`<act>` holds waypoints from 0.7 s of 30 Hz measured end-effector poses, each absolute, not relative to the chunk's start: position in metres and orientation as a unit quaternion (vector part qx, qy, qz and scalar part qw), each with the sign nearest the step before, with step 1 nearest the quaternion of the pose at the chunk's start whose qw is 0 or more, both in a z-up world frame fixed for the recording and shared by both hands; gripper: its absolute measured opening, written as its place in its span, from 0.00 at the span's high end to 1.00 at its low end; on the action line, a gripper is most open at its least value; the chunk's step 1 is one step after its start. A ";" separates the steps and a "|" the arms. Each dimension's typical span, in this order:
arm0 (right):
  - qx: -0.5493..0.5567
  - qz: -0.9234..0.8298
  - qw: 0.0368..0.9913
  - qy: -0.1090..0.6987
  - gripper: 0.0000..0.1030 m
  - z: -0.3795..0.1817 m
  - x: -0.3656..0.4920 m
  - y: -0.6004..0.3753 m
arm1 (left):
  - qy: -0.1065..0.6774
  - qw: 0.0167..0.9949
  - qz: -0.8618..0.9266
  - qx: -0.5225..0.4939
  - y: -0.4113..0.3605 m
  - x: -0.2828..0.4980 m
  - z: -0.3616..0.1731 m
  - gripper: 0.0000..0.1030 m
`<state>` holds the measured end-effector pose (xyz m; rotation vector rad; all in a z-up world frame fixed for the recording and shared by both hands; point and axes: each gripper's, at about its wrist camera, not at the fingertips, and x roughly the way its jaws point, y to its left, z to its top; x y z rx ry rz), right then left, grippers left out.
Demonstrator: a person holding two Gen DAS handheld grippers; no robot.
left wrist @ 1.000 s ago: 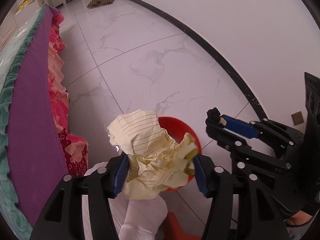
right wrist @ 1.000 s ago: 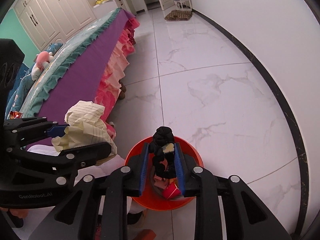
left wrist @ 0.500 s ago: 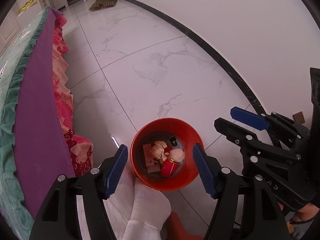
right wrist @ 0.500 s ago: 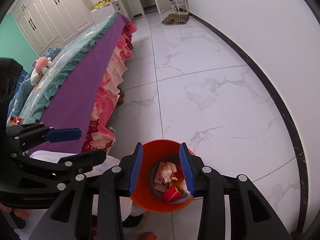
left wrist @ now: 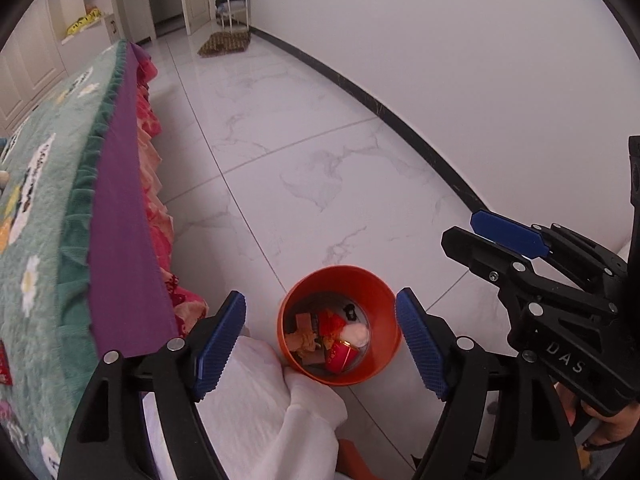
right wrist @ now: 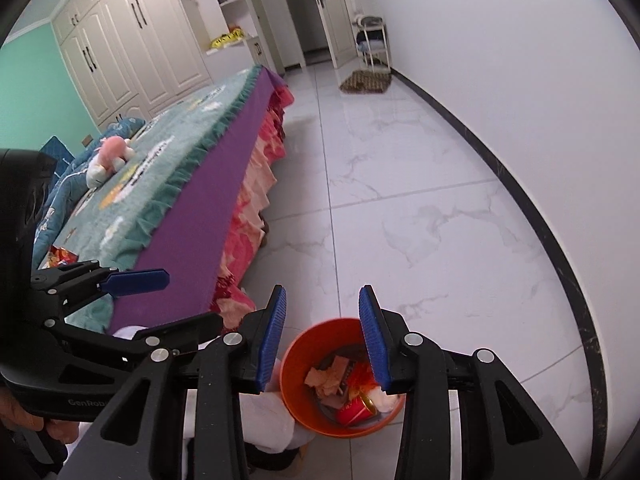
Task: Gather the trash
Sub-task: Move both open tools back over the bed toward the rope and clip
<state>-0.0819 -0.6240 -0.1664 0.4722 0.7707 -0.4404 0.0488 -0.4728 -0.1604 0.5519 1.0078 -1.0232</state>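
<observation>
Left gripper (left wrist: 320,330) above the orange bin (left wrist: 382,294), jaws opening, nothing between them.

Blue ribbed pads (left wrist: 218,344) spread wide, framing the bin on white marble floor (left wrist: 320,160). Inside: crumpled paper (left wrist: 306,340), a red cup (left wrist: 340,356), a white ball (left wrist: 357,332), other scraps. White-clad leg (left wrist: 272,400) touching the bin's near rim. Right gripper (left wrist: 476,228) in from the right edge, blue pad showing, opening hard to judge from here. Bed (left wrist: 52,216) along the left, teal cover, purple side, pink frills.
</observation>
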 end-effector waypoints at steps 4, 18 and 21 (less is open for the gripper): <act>0.213 -0.199 0.888 0.355 0.62 -0.143 -0.078 -0.608 | 0.445 0.730 -0.464 0.232 -0.453 0.050 -0.141 0.25; 0.167 -0.107 0.927 0.318 0.53 -0.076 -0.035 -0.513 | 0.389 0.812 -0.401 0.169 -0.346 0.069 -0.082 0.16; 0.158 -0.079 0.933 0.315 0.52 -0.067 -0.021 -0.489 | 0.388 0.830 -0.374 0.146 -0.316 0.078 -0.076 0.15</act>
